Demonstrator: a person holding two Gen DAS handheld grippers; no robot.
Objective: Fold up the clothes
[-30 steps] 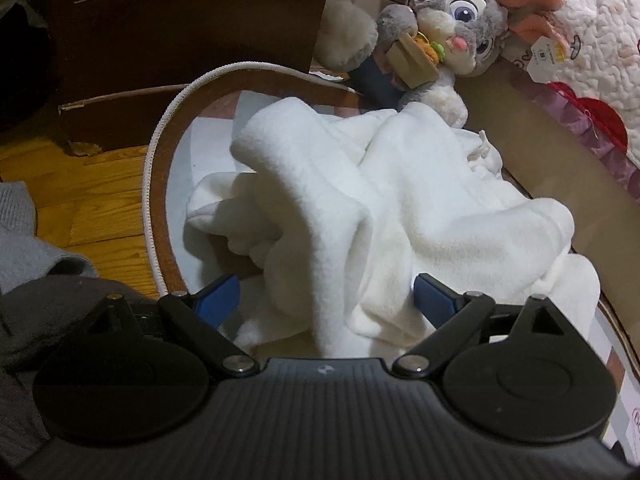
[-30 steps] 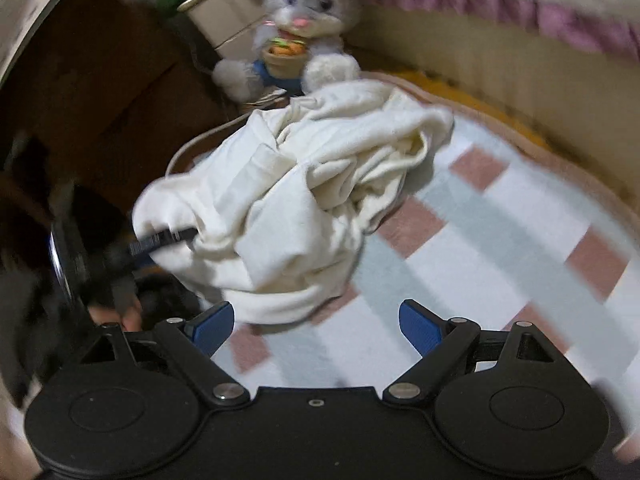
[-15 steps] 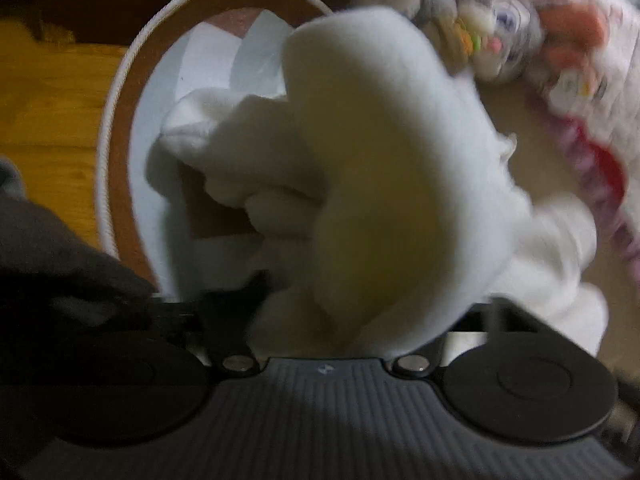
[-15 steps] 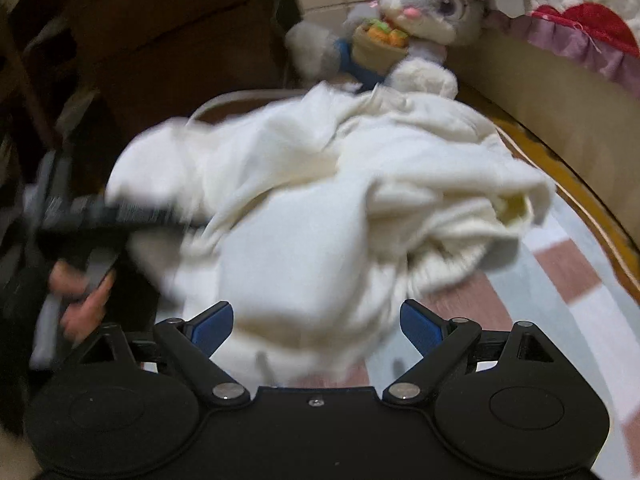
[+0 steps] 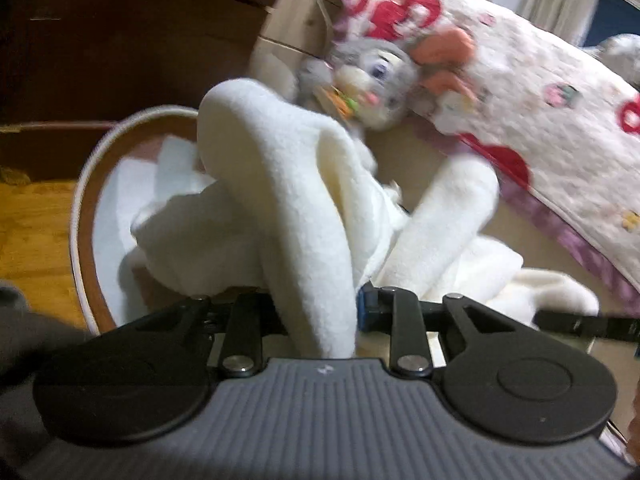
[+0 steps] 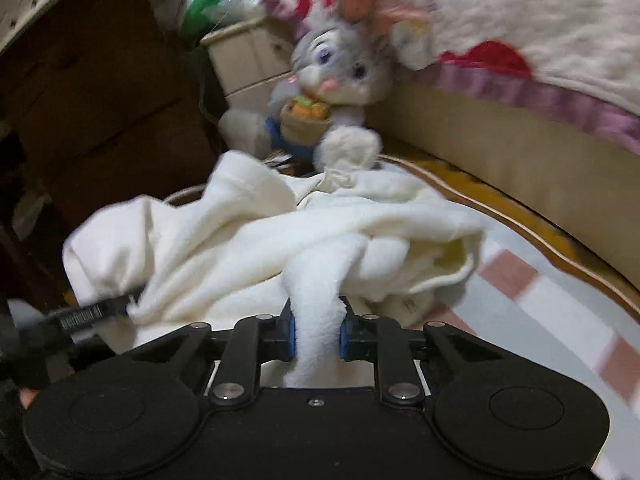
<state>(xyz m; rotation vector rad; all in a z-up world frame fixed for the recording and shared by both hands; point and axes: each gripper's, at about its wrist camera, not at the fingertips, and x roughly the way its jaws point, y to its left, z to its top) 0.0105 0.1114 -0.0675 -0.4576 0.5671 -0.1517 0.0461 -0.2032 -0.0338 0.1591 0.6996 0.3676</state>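
A crumpled white fleece garment (image 5: 280,200) lies on a checked rug (image 5: 108,200) and also shows in the right wrist view (image 6: 280,240). My left gripper (image 5: 320,312) is shut on a thick fold of the garment, which rises up between its fingers. My right gripper (image 6: 318,332) is shut on another fold of the same garment, pinched between its blue pads (image 6: 352,338). The left gripper's finger shows at the left of the right wrist view (image 6: 92,312), against the garment's edge.
A grey plush rabbit (image 6: 332,80) sits just behind the garment against a bed with a red-and-white quilt (image 5: 540,92). Dark wooden furniture (image 5: 120,40) stands at the back left. Wooden floor (image 5: 32,232) lies left of the rug's brown border (image 6: 520,216).
Both grippers were open a second ago. The left closed on a fold first and lifted it. The right moved in to the garment and has now closed on another fold.
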